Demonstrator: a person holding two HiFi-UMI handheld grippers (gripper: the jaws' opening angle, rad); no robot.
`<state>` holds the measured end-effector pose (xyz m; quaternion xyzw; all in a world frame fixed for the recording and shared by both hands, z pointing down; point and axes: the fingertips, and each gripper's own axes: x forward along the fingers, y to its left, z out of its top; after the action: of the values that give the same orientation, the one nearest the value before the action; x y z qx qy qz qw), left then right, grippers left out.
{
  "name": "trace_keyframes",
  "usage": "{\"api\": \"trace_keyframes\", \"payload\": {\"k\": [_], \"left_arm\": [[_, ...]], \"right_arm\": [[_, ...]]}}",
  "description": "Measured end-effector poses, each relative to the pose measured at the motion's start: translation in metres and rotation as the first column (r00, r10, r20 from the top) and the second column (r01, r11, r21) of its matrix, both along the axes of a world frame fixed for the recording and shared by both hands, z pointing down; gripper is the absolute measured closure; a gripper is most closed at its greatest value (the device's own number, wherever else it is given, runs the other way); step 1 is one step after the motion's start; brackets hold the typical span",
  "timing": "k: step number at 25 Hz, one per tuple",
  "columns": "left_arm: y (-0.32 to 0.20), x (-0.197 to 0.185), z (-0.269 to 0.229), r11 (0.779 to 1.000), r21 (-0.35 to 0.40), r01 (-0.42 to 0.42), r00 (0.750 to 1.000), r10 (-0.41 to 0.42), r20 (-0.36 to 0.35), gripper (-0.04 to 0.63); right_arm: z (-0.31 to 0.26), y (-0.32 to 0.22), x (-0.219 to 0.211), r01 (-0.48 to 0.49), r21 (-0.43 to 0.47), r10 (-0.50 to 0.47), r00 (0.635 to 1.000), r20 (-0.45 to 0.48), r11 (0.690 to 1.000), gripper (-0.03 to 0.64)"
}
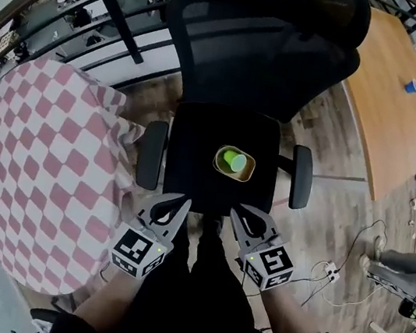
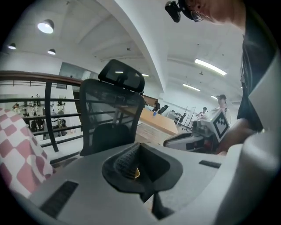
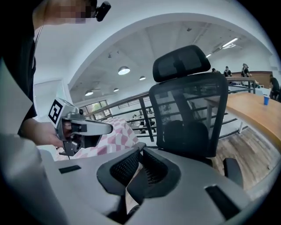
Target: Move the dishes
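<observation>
Green is the small cup (image 1: 233,160), and it stands inside a tan bowl (image 1: 245,174). Both sit on the black seat of a chair (image 1: 195,148), just ahead of the right gripper (image 1: 236,210) and ahead and to the right of the left gripper (image 1: 181,201). Both grippers are closed tight and hold nothing. Each has a cube with black and white square marks. They hang at the seat's near edge, with armrests (image 1: 301,177) out to each side. A pink checked cloth (image 1: 41,173) lies left of the left gripper. Open wood floor (image 1: 325,221) is right of the right gripper, with a wood desk (image 1: 394,114) far beyond.
</observation>
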<state>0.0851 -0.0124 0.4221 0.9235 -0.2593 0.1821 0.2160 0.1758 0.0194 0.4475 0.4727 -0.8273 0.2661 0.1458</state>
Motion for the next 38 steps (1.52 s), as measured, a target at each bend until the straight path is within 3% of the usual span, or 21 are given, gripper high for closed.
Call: {"api": "trace_keyframes", "payload": {"k": [4, 10, 13, 16, 23, 24, 25, 29, 34, 38], "left_arm": [[-0.009, 0.028, 0.053, 0.999, -0.052, -0.012, 1.000, 0.013, 0.018, 0.595], [-0.039, 0.047, 0.137, 0.996, -0.075, 0.047, 0.999, -0.046, 0.024, 0.595], [-0.043, 0.048, 0.172, 0.992, -0.099, 0.079, 0.997, -0.077, 0.030, 0.595], [-0.047, 0.049, 0.202, 0.990, -0.106, 0.096, 0.995, -0.092, 0.045, 0.595], [-0.052, 0.056, 0.218, 0.991, -0.089, 0.099, 0.994, -0.094, 0.057, 0.595], [-0.052, 0.055, 0.212, 0.990, -0.088, 0.106, 0.993, -0.102, 0.058, 0.595], [-0.051, 0.053, 0.202, 0.990, -0.084, 0.116, 0.992, -0.111, 0.060, 0.595], [-0.050, 0.040, 0.147, 0.985, -0.036, 0.168, 0.983, -0.165, 0.078, 0.595], [-0.025, 0.019, 0.052, 0.970, 0.007, 0.244, 0.967, -0.243, 0.075, 0.595], [0.010, -0.007, -0.010, 0.952, 0.054, 0.300, 0.951, -0.303, 0.065, 0.595]], "right_arm": [[0.070, -0.018, 0.024, 0.034, -0.033, -0.035, 0.999, -0.026, 0.999, 0.592], [0.193, -0.048, 0.052, 0.060, -0.105, -0.072, 0.991, -0.114, 0.993, 0.589], [0.247, -0.054, 0.055, 0.078, -0.163, -0.105, 0.980, -0.168, 0.984, 0.517], [0.290, -0.069, 0.054, 0.087, -0.200, -0.128, 0.970, -0.205, 0.976, 0.511], [0.360, -0.099, 0.051, 0.122, -0.287, -0.234, 0.886, -0.399, 0.950, 0.514], [0.361, -0.101, 0.051, 0.128, -0.296, -0.247, 0.878, -0.410, 0.947, 0.567], [0.357, -0.103, 0.050, 0.138, -0.300, -0.260, 0.871, -0.416, 0.944, 0.578], [0.307, -0.112, 0.045, 0.204, -0.285, -0.314, 0.848, -0.427, 0.937, 0.580], [0.199, -0.092, 0.042, 0.308, -0.258, -0.393, 0.822, -0.412, 0.916, 0.580], [0.112, -0.077, 0.016, 0.457, -0.168, -0.481, 0.752, -0.451, 0.873, 0.580]]}}
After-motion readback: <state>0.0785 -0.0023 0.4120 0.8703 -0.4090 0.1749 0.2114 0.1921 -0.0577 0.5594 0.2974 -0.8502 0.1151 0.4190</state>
